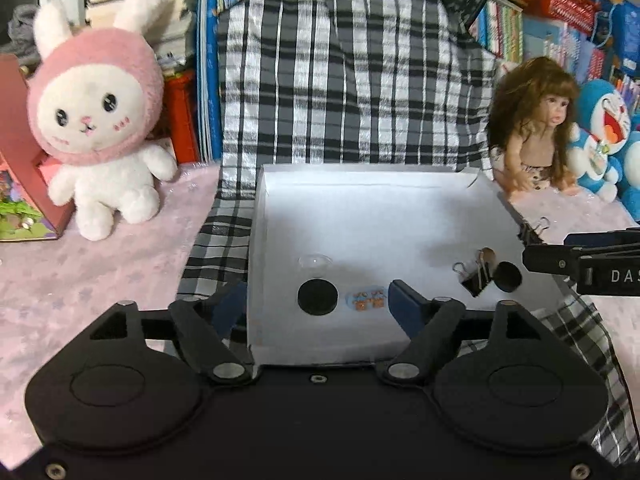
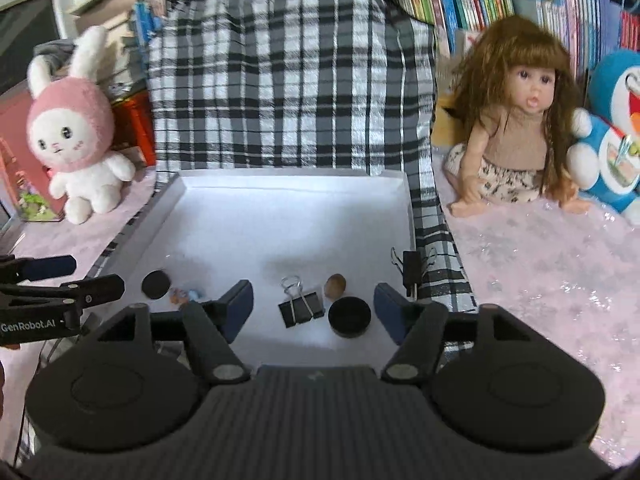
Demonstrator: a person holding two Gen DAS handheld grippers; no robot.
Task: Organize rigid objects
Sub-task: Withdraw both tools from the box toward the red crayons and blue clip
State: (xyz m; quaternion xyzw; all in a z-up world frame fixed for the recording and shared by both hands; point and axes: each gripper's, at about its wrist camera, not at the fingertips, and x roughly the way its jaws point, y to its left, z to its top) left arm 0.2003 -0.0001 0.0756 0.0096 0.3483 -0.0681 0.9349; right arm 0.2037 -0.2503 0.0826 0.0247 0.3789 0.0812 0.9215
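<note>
Left gripper [image 1: 318, 306]: hanging over the near edge of the white box lid [image 1: 256, 240], angled downward; jaws standing wide apart, gripping nothing.
Left gripper's fingers [image 1: 404, 304]: straddling the flat black disc [image 1: 318, 297] and the small cartoon sticker [image 1: 368, 299], touching neither.
Right gripper [image 2: 314, 312]: tilting down over the near right part of the lid; jaws spread, released.
Right gripper's fingers [image 2: 240, 308]: flanking the black binder clip [image 2: 301, 308] and the black cap [image 2: 349, 316], both lying free on the lid floor.
Brown nut-like piece [image 2: 335, 285]: sitting just behind the cap.
Clear dome [image 1: 315, 260]: resting just behind the disc.
Second binder clip [image 2: 411, 268]: clamping the lid's right rim.
Checked cloth [image 1: 340, 92]: lying under the lid and rising behind it.
Bystanders: pink-hooded rabbit plush [image 1: 96, 120] sitting to the left, long-haired doll [image 2: 516, 120] to the right.
</note>
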